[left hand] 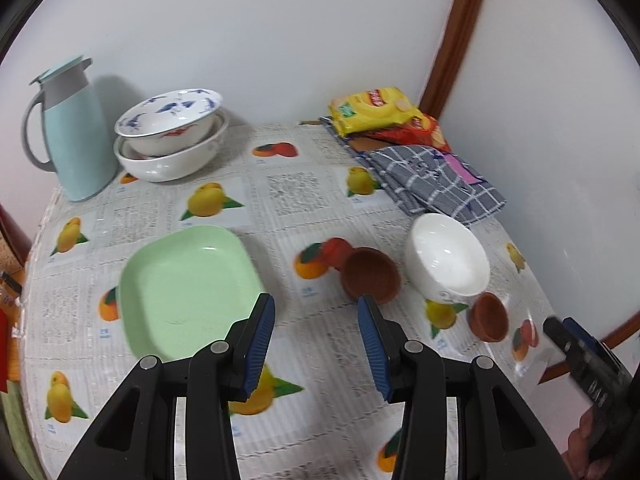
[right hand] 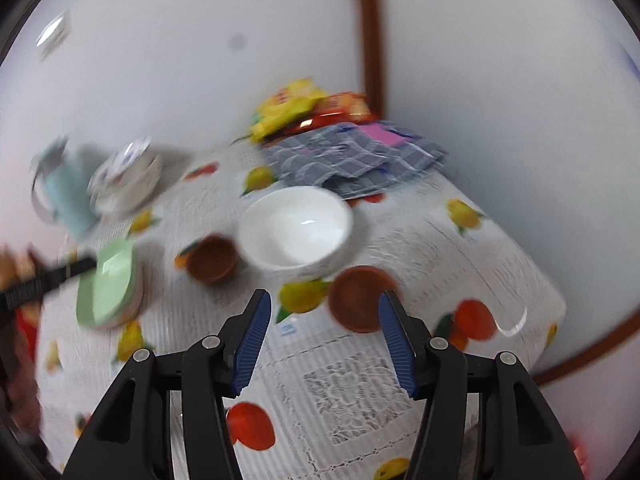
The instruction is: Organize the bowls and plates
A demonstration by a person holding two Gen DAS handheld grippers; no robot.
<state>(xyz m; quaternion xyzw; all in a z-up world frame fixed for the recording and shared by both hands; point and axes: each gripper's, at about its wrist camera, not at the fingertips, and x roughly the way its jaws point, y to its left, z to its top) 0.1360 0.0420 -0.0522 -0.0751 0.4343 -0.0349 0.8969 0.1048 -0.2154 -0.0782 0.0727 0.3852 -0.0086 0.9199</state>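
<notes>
Pale-green square plate point(left hand: 188, 288), glossy, shallow

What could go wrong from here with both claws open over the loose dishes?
1. The near brown bowl sits partly behind the right claw's right finger; closing now would probably clip its rim and knock it rather than grip it.
2. The white bowl and far brown bowl look close together, so lifting one may bump the other.
3. The right view is blurred, so aim may be off.

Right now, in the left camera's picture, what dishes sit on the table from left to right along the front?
Green plate → bigger brown bowl → white bowl → smaller brown bowl.
</notes>
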